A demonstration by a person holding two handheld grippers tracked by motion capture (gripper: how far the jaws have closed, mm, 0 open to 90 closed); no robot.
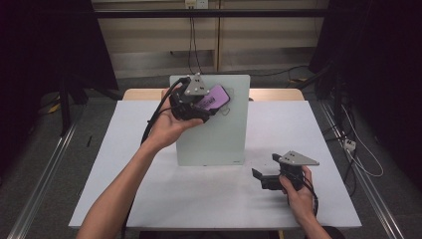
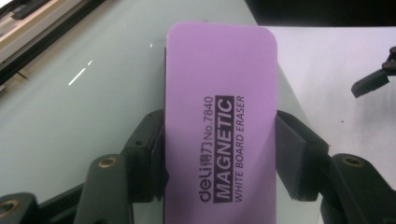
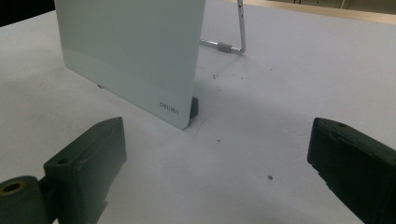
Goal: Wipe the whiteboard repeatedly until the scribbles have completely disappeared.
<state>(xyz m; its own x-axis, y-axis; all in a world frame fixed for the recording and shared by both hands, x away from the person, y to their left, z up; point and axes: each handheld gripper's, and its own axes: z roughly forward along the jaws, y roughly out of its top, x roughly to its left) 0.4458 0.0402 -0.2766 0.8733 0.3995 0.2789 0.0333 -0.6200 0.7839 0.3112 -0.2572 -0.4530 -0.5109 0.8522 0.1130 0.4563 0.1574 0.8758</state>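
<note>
A pale glass whiteboard (image 1: 219, 134) stands tilted on the white table, propped by a wire stand (image 3: 240, 32) behind it. My left gripper (image 1: 211, 107) is held up against the board's upper left part, shut on a purple magnetic whiteboard eraser (image 1: 215, 98). In the left gripper view the eraser (image 2: 219, 126) sits lengthwise between the two pads (image 2: 296, 154), its far end over the board (image 2: 70, 107). My right gripper (image 1: 260, 177) rests low at the table's front right, jaws open and nothing between them, pointing toward the board's lower corner (image 3: 175, 109).
The white table (image 1: 149, 199) has free room on its left and front. A wooden edge (image 1: 278, 93) runs behind it. Cables hang from the wall and lie on the floor at the right. Dark curtains stand at both sides.
</note>
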